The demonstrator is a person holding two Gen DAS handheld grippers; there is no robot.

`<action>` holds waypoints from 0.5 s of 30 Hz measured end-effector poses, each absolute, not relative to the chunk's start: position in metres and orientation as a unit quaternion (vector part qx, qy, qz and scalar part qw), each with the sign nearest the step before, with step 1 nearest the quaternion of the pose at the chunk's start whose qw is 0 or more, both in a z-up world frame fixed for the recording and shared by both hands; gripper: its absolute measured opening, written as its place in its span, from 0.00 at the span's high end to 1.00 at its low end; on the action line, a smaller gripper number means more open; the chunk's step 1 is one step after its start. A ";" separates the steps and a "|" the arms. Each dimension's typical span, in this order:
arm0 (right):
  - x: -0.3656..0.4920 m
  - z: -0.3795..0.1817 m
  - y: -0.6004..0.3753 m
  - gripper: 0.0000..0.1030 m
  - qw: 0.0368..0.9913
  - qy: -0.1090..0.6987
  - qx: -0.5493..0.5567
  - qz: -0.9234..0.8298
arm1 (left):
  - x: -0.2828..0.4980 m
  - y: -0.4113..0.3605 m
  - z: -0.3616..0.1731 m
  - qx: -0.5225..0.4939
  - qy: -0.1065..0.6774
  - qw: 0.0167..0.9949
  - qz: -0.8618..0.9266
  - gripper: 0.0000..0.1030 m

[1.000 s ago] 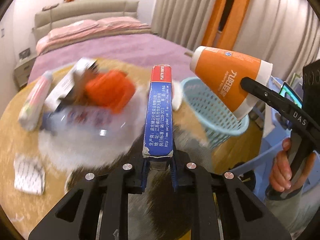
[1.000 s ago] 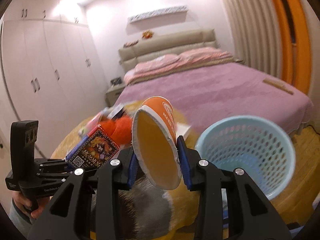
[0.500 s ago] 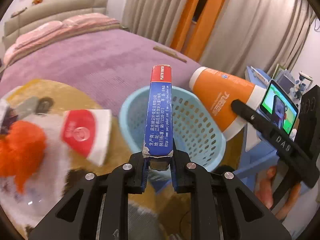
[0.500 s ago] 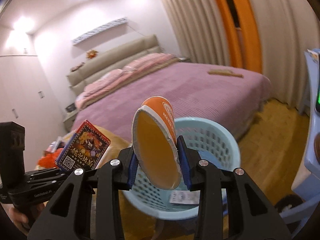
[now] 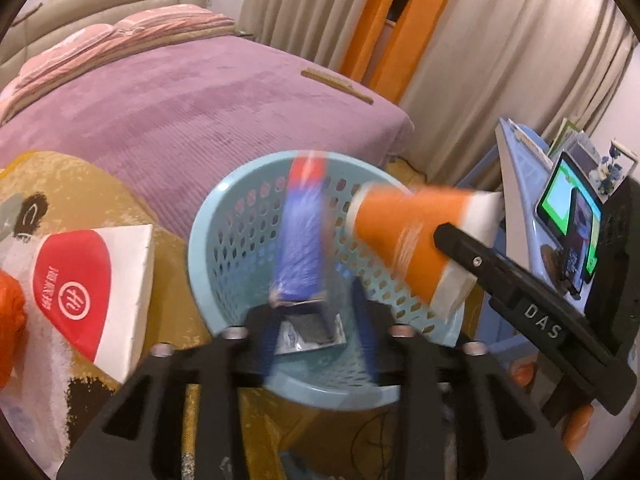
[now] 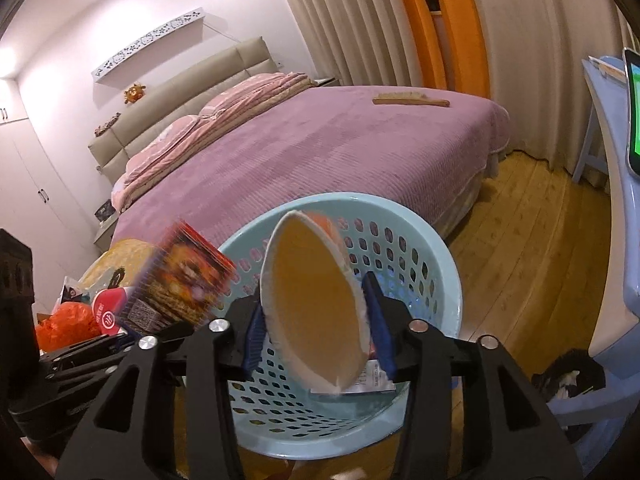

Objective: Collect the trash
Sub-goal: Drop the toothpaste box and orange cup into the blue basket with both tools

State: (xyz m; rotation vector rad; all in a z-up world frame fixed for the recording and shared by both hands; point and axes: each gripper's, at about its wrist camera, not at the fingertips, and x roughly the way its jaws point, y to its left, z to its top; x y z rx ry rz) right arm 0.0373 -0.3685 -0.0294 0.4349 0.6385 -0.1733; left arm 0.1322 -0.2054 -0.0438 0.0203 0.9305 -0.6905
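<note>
left wrist, left tool [image 5: 316, 312] parted, card box [image 5: 300, 236] over basket [image 5: 224, 216]

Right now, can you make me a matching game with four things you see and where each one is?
Things:
1. orange cup
2. blue card box
3. wooden brush
4. red and white box

Places:
A. lying on the purple bed
B. between the left gripper's fingers, above the blue basket
C. on the table, left of the basket
D. in the right gripper

Pairs: 1-D, 2-B, 3-A, 4-C
</note>
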 end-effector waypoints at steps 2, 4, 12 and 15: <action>0.037 -0.030 -0.368 0.57 0.922 0.313 0.210 -0.087 | 0.129 -0.202 -0.041 0.009 0.433 0.842 -0.322 0.58; 0.035 -0.029 -0.366 0.55 0.922 0.314 0.210 -0.084 | 0.126 -0.196 -0.039 0.005 0.427 0.846 -0.320 0.55; 0.031 -0.010 -0.335 0.55 0.933 0.302 0.188 -0.045 | 0.098 -0.161 -0.020 -0.019 0.397 0.862 -0.313 0.54; 0.033 -0.001 -0.317 0.55 0.939 0.296 0.174 -0.019 | 0.087 -0.139 -0.010 -0.032 0.382 0.873 -0.302 0.54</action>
